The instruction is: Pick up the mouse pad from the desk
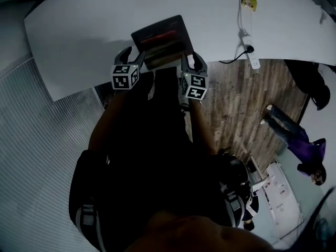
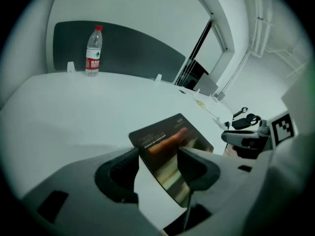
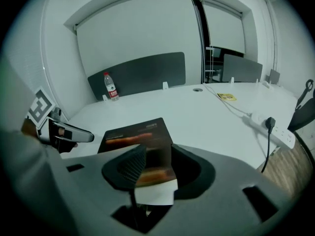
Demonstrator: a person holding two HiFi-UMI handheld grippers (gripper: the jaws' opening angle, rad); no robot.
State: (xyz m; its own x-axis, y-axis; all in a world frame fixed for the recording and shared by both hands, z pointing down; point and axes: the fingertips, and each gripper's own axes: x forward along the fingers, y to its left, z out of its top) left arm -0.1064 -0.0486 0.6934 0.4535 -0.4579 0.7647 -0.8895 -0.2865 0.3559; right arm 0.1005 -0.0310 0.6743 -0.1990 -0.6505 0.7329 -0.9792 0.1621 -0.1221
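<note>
L gripper (image 2: 156,163): jaws well apart, gripping nothing. Mouse pad (image 2: 167,139) lies flat near front edge of desk (image 2: 64,117), its near corner between jaws. R gripper (image 3: 153,167): jaws apart too, pad's near end between; contact unclear. Only gripper views show water bottle (image 2: 93,51) at desk's far side. Only head view shows a person (image 1: 294,135) standing beside desk.

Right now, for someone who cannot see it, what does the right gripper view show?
The right hand-held gripper, jaws apart, hangs over the near edge of a dark mouse pad on a white desk. A water bottle stands at the far side.
</note>
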